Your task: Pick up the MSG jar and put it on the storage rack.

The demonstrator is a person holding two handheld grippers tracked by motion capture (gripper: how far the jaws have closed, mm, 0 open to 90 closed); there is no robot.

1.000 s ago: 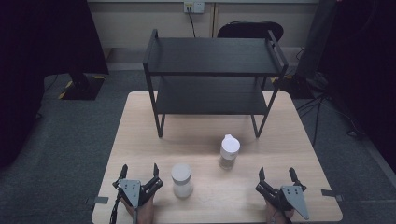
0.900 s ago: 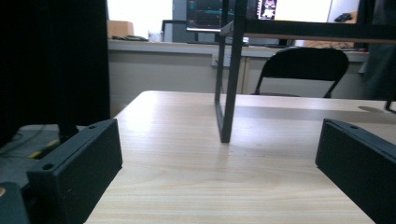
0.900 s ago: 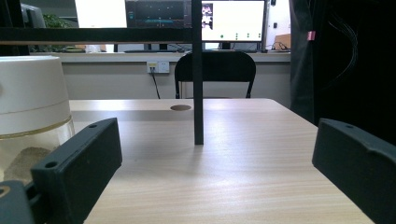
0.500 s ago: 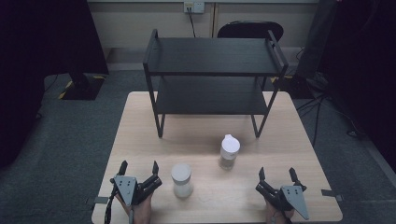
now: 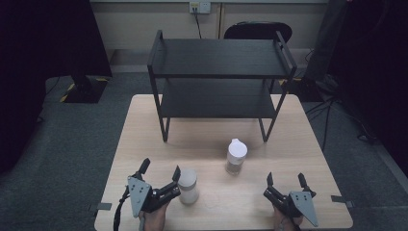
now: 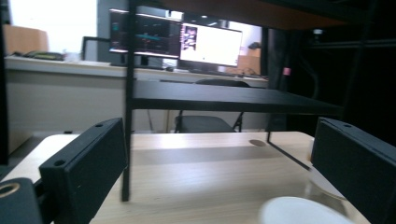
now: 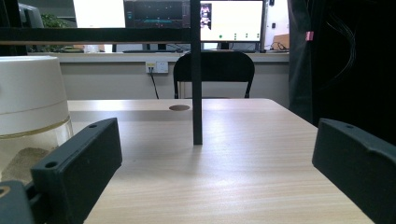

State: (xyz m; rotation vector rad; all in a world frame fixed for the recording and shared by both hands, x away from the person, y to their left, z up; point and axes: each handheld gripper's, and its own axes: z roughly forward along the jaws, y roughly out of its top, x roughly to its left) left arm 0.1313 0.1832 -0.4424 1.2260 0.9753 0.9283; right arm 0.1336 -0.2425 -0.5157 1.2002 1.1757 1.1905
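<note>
The left gripper (image 5: 161,169) has just been narrowing its wide-spread jaws, with nothing between them; the near jar (image 5: 187,186) stands just beside its right jaw, untouched. To grasp well, I judge it should shift right until both pads flank the jar body squarely. The right gripper (image 5: 286,179) rests unclenched, empty. Bare table (image 5: 202,144) lies ahead, before the shelf rack (image 5: 219,77).

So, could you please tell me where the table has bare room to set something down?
The widest bare patch lies between the front jar and the right tool. Both shelves of the rack are bare too. It is tighter near the left tool, beside that jar, and around the back jar.
</note>
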